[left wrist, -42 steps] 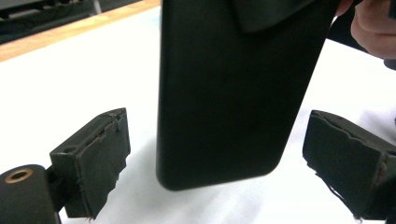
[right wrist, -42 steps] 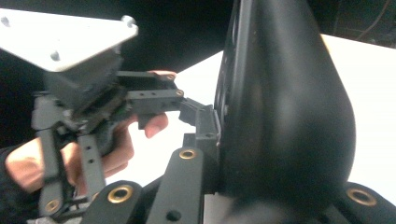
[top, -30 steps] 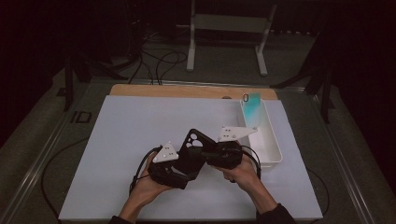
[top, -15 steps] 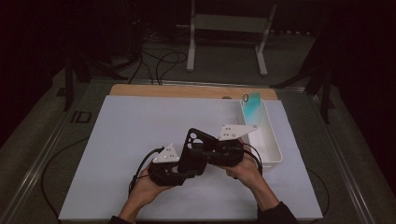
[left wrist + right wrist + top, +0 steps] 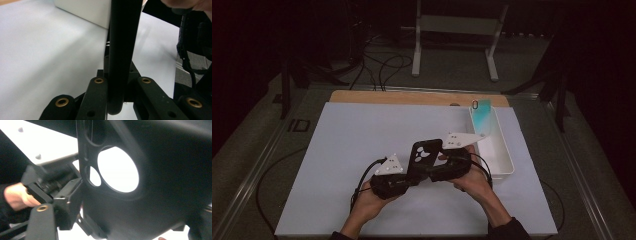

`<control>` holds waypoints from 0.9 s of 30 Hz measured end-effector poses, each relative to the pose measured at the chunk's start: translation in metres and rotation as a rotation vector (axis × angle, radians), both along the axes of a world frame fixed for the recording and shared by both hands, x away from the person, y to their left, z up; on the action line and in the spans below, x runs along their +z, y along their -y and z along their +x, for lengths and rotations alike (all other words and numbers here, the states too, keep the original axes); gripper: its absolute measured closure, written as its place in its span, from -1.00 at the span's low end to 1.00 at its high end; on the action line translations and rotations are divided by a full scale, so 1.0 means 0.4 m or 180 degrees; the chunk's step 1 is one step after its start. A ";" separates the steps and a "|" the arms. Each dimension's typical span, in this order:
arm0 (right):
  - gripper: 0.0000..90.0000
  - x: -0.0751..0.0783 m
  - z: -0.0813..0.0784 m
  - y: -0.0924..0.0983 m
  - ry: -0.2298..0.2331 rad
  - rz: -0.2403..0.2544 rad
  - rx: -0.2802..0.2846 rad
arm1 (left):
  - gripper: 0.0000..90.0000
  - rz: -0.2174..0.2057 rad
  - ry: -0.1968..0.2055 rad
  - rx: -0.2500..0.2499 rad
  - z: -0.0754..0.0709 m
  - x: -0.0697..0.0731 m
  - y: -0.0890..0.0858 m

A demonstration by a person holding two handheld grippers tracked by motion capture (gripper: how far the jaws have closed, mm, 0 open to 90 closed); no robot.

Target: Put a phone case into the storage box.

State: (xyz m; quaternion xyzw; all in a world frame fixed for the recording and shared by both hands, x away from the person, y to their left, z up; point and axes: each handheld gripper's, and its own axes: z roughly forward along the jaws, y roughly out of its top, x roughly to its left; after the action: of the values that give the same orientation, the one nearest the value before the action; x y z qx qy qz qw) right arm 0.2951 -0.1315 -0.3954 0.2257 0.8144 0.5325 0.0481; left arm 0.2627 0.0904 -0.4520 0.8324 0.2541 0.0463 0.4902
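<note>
**Black phone case passing between 2 grippers above the white surface**

The black phone case (image 5: 424, 156) is standing nearly upright, just in front of the near end of the white tray (image 5: 499, 161), raised off the white surface (image 5: 337, 150). The left gripper (image 5: 411, 176) is clamping the case's lower edge; in the left gripper view the case (image 5: 123, 50) is rising as a dark slab with the 2 jaws pressed against it on both sides. Those jaws have just been closing onto it.

The right gripper (image 5: 439, 170) is sitting against the case from the tray side, and its jaws have just been opening. In the right gripper view the case (image 5: 150, 195) is looming very close, its round camera cut-outs showing bright surface behind; whether the pads are touching the case I cannot tell.

A teal item (image 5: 483, 117) is lying at the far end of the tray. Left of the tray, the surface is lying bare out to its left edge and back to the wooden strip (image 5: 412, 97) along the far edge. The tray's long wall is running close beside the right hand (image 5: 472, 181), so room is tight there. The left hand (image 5: 372, 202) is sitting toward the near edge.
</note>
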 end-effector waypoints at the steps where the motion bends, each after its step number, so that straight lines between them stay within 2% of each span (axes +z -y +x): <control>1: -0.47 -0.001 0.000 0.000 -0.0001 0.0009 -0.0019 | 0.90 0.0005 0.0030 0.0023 -0.001 0.002 -0.001; 6: -0.61 0.002 -0.003 0.006 0.0030 0.0035 -0.0172 | 0.90 -0.0012 0.0078 0.0165 0.001 0.007 -0.014; 11: -0.69 0.004 -0.008 0.008 0.0061 -0.0020 -0.0251 | 0.90 -0.0021 0.0079 0.0262 0.006 0.008 -0.022; 16: -0.79 0.001 -0.008 0.003 0.0019 -0.0026 -0.0309 | 0.90 0.0021 0.0088 0.0358 0.007 0.005 -0.024; 22: -0.80 0.011 -0.013 -0.005 -0.0007 0.0116 -0.0410 | 0.90 0.0059 0.0103 0.0430 0.008 0.001 -0.022; 27: -0.80 0.030 -0.026 -0.019 0.0053 0.0173 -0.0508 | 0.90 0.0062 0.0067 0.0459 0.010 -0.002 -0.023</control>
State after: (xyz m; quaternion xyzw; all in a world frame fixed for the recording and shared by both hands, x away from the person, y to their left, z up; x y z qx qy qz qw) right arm 0.2848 -0.1241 -0.3835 0.2867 0.7786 0.5507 0.0910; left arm 0.2668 0.0996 -0.4529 0.8162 0.3078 0.0928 0.4801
